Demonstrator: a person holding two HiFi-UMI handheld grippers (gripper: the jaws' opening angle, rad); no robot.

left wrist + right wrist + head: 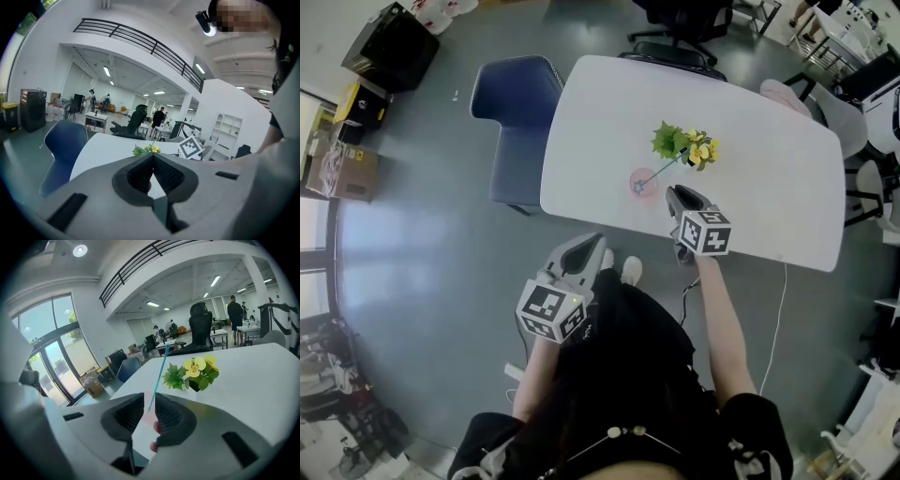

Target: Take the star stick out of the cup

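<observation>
A white rounded counter (769, 178) has a dark blue padded chair (520, 122) at its far-left edge. The left gripper (584, 251) is held low, off the counter, by the person's body; its jaws are pressed together on nothing. The right gripper (680, 197) lies over the counter, jaws slightly spread and empty. Just beyond them stands a small pink cup (642, 184). A thin teal star stick (661, 172) stands in it, leaning toward a small green plant with yellow flowers (684, 145).
</observation>
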